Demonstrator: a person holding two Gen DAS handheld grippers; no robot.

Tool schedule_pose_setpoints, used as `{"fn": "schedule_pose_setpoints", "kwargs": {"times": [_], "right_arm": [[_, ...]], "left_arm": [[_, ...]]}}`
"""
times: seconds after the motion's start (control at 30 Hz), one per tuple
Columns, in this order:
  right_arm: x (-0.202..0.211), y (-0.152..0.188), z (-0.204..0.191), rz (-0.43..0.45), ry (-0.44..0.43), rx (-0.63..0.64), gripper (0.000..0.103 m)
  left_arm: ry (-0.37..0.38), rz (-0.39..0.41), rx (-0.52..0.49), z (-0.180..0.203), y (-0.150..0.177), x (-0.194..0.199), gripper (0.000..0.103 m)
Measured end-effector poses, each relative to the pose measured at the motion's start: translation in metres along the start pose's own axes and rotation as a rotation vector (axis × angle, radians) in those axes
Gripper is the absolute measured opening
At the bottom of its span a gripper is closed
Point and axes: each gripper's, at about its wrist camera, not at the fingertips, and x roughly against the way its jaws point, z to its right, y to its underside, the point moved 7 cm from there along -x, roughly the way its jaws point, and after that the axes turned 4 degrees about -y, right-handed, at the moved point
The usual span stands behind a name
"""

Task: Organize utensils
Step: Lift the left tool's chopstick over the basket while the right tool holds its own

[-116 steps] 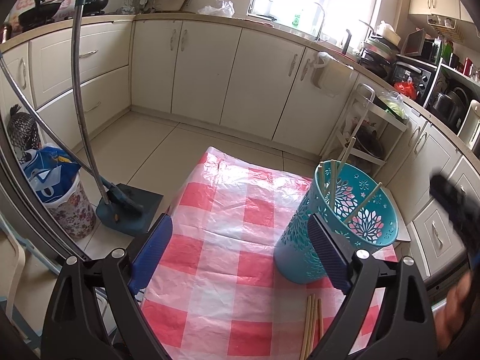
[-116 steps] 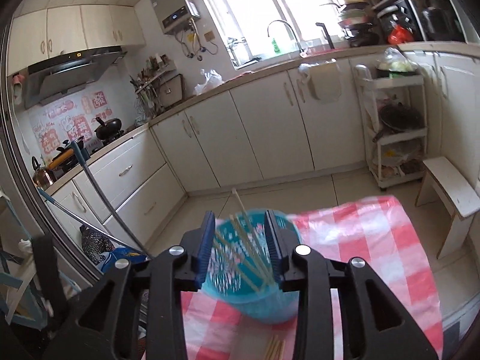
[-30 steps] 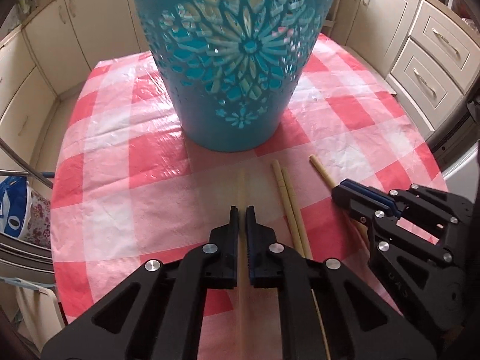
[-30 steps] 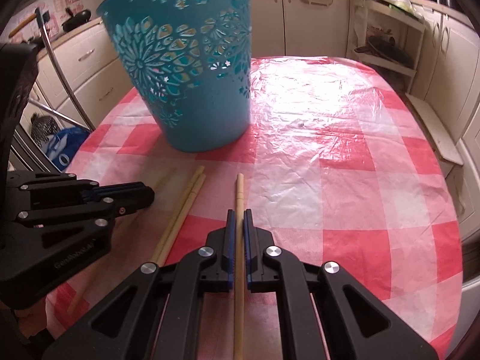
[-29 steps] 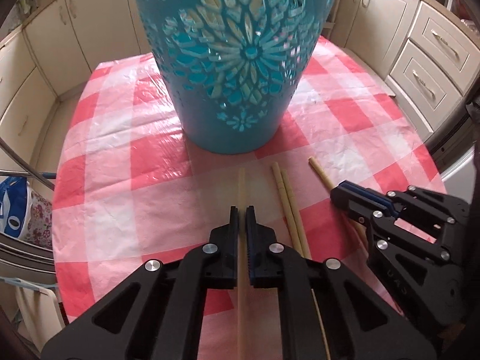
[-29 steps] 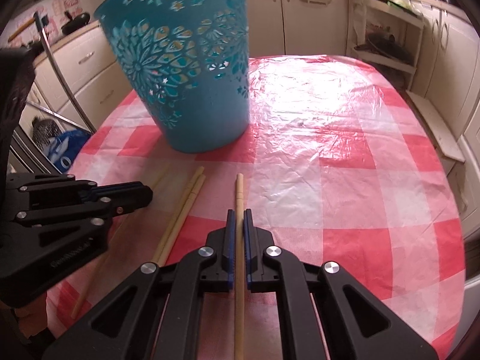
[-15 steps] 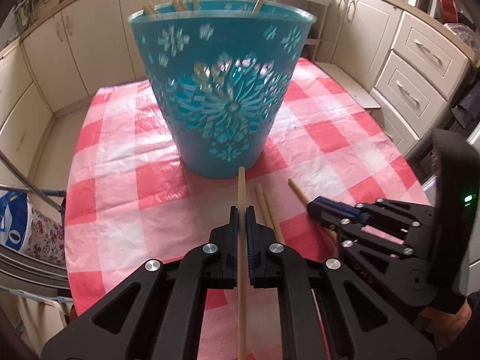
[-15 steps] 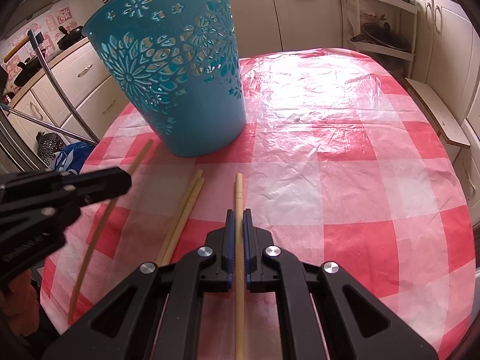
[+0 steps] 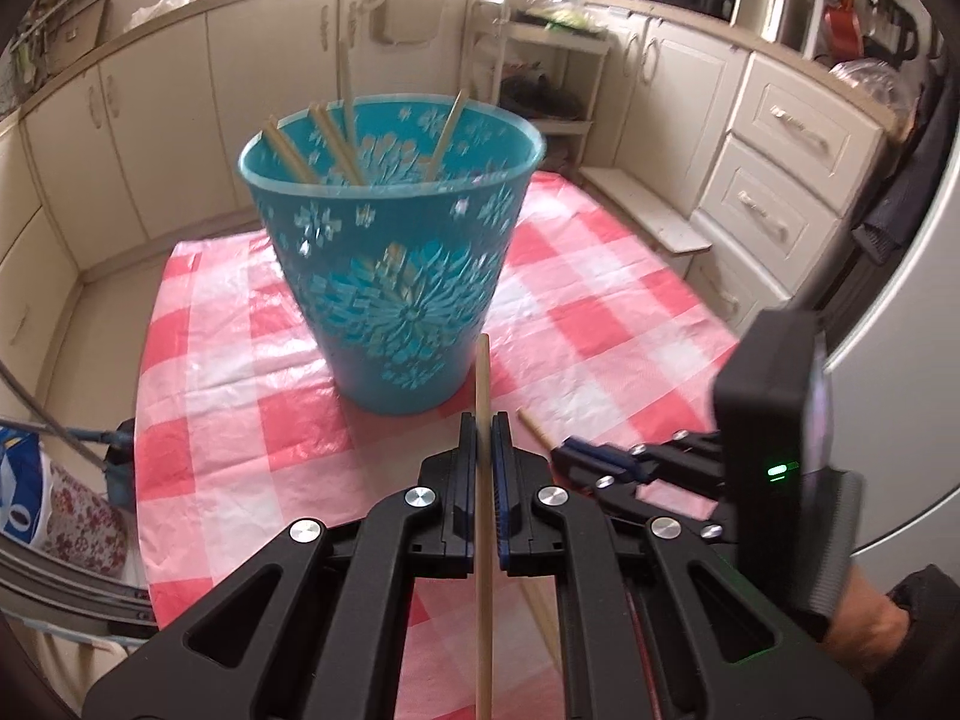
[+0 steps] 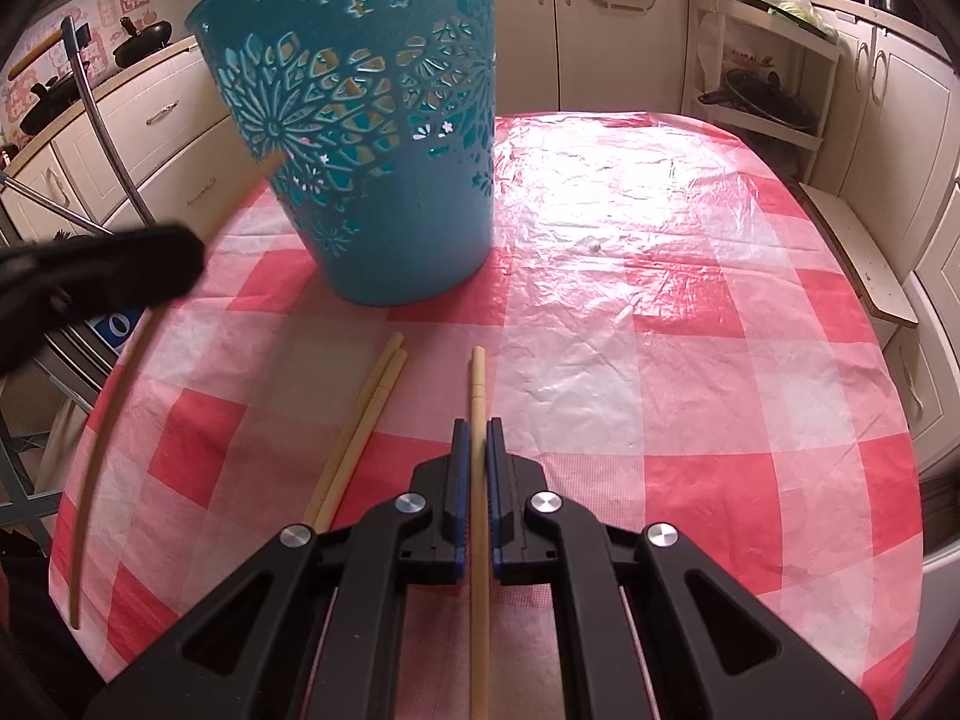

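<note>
A teal cut-out basket [image 9: 396, 276] stands on the red-checked table [image 9: 600, 312] with several chopsticks [image 9: 336, 147] leaning inside. My left gripper [image 9: 483, 420] is shut on a chopstick [image 9: 482, 384] and holds it raised in front of the basket. My right gripper [image 10: 477, 426] is shut on another chopstick [image 10: 477, 384] low over the table, in front of the basket [image 10: 384, 138]. Two chopsticks [image 10: 366, 414] lie on the cloth left of it. The left gripper [image 10: 96, 270] and its chopstick [image 10: 102, 450] show blurred at the left.
Kitchen cabinets [image 9: 180, 108] ring the table. A small wooden stool [image 10: 864, 264] stands off the table's right edge. A metal stand [image 10: 102, 120] and a bag [image 9: 24, 492] are at the left. The right gripper [image 9: 636, 468] shows at the right of the left wrist view.
My left gripper has lifted its chopstick off the table and risen, so the basket's rim and inside show. My right gripper stays shut on its chopstick, barely moved.
</note>
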Motion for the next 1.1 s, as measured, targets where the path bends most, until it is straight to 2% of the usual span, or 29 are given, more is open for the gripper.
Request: {"fn": "schedule_pose_setpoints", "kwargs": {"times": [0.2, 0.33, 0.43, 0.73, 0.9, 1.0, 1.1], "right_arm": [[0.000, 0.000, -0.001, -0.001, 0.008, 0.008, 0.006], [0.002, 0.001, -0.005, -0.001, 0.015, 0.015, 0.006], [0.002, 0.001, -0.006, -0.002, 0.013, 0.019, 0.006], [0.000, -0.001, -0.004, -0.003, 0.009, 0.022, 0.006], [-0.002, -0.003, -0.005, -0.003, 0.008, 0.022, 0.006], [-0.003, -0.004, -0.004, -0.003, 0.002, 0.016, 0.006], [-0.003, -0.005, -0.004, -0.003, 0.002, 0.015, 0.006]], "left_arm": [[0.120, 0.106, 0.056, -0.006, -0.023, 0.032, 0.005], [0.167, 0.178, 0.114, -0.019, -0.044, 0.053, 0.005], [0.169, 0.231, 0.155, -0.032, -0.063, 0.064, 0.005], [0.086, 0.428, 0.201, -0.049, -0.141, 0.092, 0.005], [-0.018, 0.545, 0.235, -0.062, -0.189, 0.085, 0.005], [-0.105, 0.575, 0.267, -0.076, -0.207, 0.068, 0.005], [-0.157, 0.558, 0.288, -0.084, -0.212, 0.050, 0.005]]}}
